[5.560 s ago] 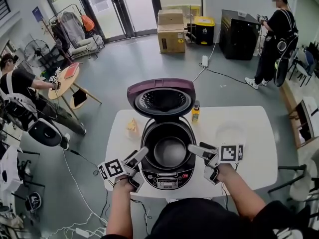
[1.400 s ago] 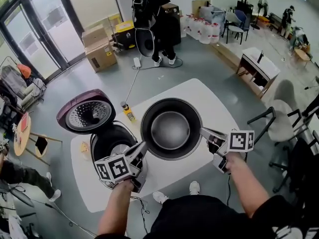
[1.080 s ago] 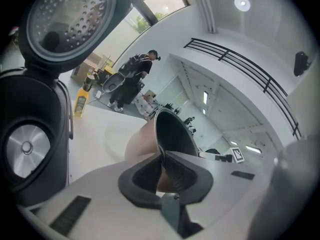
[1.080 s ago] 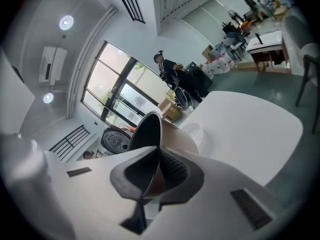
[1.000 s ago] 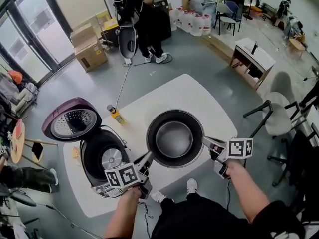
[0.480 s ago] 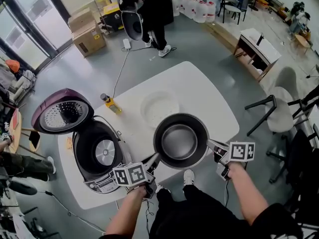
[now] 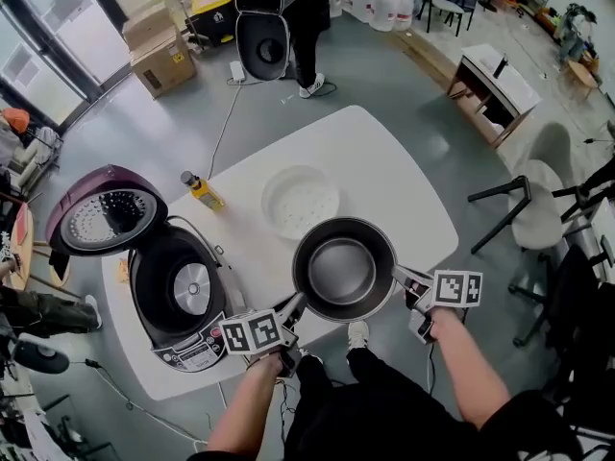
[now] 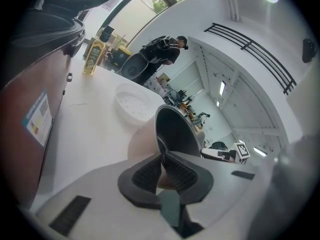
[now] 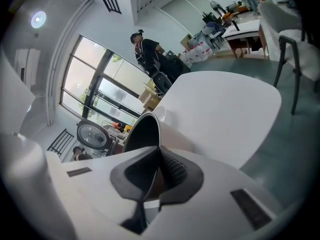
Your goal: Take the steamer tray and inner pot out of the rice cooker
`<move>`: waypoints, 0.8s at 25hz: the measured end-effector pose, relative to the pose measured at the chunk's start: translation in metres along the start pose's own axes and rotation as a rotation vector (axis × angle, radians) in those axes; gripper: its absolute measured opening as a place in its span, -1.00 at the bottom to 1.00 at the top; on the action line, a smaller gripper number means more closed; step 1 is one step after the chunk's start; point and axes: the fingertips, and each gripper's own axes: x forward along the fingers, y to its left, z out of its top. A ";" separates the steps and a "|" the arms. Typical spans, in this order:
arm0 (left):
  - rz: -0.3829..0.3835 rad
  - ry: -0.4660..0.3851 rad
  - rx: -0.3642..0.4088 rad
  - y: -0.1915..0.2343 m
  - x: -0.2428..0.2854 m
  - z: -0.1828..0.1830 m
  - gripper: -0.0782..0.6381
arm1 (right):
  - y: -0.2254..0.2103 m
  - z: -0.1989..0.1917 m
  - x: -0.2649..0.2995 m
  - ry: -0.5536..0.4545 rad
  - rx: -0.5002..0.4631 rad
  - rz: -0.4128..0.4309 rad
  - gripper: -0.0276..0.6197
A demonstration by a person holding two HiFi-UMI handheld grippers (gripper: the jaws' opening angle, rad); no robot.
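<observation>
Two-handed, holding pot level over near edge of table, mouth up, dark inside showing. Pinching near-left rim with left gripper: jaws closed on the thin wall, ribbed pads pressing it from inside and outside. Pinching opposite rim, at right, with right gripper in same manner, clamped on the wall, seen edge-on in right gripper view. Reaching in with both forearms from bottom of head view, marker cubes facing up. Not managing to tell whether pot base is touching tabletop: underside hidden behind jaws in both gripper views.

Noting cooker at table's left end, just left of pot and apart from it. Noting lid tipped back and open, perforated inner face up, round heating plate showing at bottom of cavity. Noting tray, white and perforated, lying flat on table beyond pot, near it but apart. Spotting bottle, yellow, upright, between lid and tray, toward table's far-left edge.

Seeing person standing on grey floor beyond table, boxes farther left, chair off table's right side.
</observation>
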 end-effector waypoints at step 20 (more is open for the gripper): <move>0.278 -0.422 0.586 -0.077 -0.082 0.108 0.20 | 0.134 0.079 -0.031 -0.294 -0.712 -0.073 -0.42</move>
